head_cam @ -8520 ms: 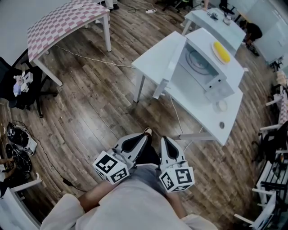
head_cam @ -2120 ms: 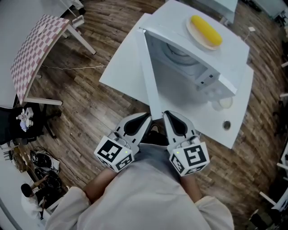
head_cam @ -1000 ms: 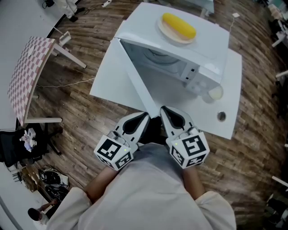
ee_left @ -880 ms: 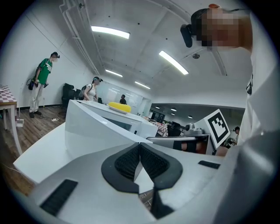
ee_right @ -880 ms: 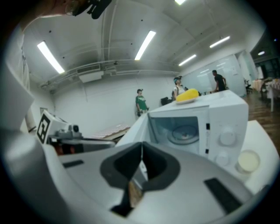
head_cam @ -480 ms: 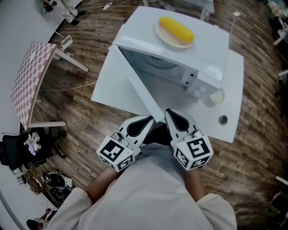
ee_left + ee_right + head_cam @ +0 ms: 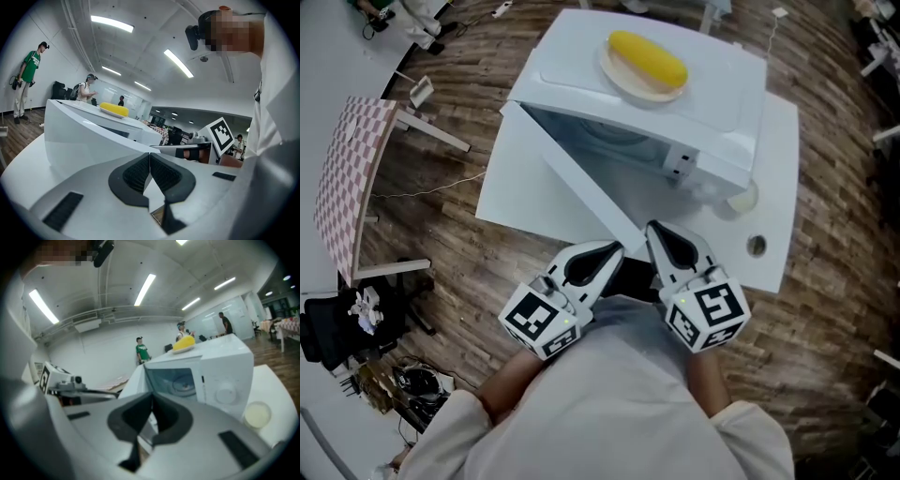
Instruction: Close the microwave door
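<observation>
A white microwave [image 7: 675, 103] stands on a white table [image 7: 773, 169], with its door [image 7: 581, 192] swung wide open toward me. In the right gripper view the open cavity and its glass turntable [image 7: 180, 383] show. A yellow item on a plate [image 7: 645, 58] lies on the microwave's top. My left gripper [image 7: 614, 249] is shut and empty, just at the door's free edge. My right gripper [image 7: 654, 229] is also shut and empty, close beside the left one, in front of the door's inner face. Whether either touches the door is unclear.
A small cream disc [image 7: 741, 199] and a round hole [image 7: 757, 246] are on the table right of the microwave. A checkered table [image 7: 342, 178] stands to the left on the wooden floor. People stand far back [image 7: 28, 79] in the gripper views.
I have walked up to the table, so the microwave now lies just ahead of both grippers. Both grippers stayed shut and side by side. The door is still open.
</observation>
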Action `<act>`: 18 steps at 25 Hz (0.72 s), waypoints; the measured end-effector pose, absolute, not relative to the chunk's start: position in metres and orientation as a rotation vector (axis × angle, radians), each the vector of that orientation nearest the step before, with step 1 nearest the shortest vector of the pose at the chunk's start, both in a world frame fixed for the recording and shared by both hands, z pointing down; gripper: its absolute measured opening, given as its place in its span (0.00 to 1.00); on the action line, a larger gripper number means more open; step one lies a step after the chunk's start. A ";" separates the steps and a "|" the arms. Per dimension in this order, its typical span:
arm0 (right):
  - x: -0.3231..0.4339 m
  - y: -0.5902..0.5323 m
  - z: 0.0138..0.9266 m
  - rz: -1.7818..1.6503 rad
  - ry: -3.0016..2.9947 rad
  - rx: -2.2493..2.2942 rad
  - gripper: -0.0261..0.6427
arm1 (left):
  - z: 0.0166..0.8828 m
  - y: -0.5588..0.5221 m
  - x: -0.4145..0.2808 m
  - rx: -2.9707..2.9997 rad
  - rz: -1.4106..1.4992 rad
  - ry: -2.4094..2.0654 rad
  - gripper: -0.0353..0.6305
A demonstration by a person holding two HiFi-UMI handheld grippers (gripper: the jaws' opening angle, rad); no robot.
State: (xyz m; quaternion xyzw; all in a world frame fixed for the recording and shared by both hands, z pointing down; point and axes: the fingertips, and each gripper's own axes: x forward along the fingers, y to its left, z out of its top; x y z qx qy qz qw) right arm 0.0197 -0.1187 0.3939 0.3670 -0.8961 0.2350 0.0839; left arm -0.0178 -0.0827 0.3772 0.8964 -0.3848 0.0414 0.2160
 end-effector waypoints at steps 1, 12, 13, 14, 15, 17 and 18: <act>0.021 -0.121 0.393 0.700 -2.672 1.102 0.07 | 0.377 -0.084 -0.017 2.487 0.116 -1.057 0.08; 0.027 -0.121 0.393 0.714 -2.653 1.135 0.07 | 0.377 -0.089 -0.013 2.470 0.093 -1.007 0.08; 0.027 -0.120 0.393 0.716 -2.652 1.137 0.07 | 0.377 -0.089 -0.013 2.471 0.091 -1.006 0.08; 0.028 -0.120 0.394 0.719 -2.650 1.138 0.07 | 0.377 -0.089 -0.012 2.473 0.089 -1.005 0.08; 0.028 -0.119 0.394 0.720 -2.648 1.137 0.07 | 0.377 -0.090 -0.012 2.474 0.087 -1.005 0.08; 0.027 -0.119 0.396 0.718 -2.642 1.125 0.07 | 0.376 -0.090 -0.011 2.476 0.083 -1.007 0.08; 0.026 -0.118 0.397 0.717 -2.639 1.117 0.07 | 0.376 -0.091 -0.011 2.477 0.081 -1.008 0.08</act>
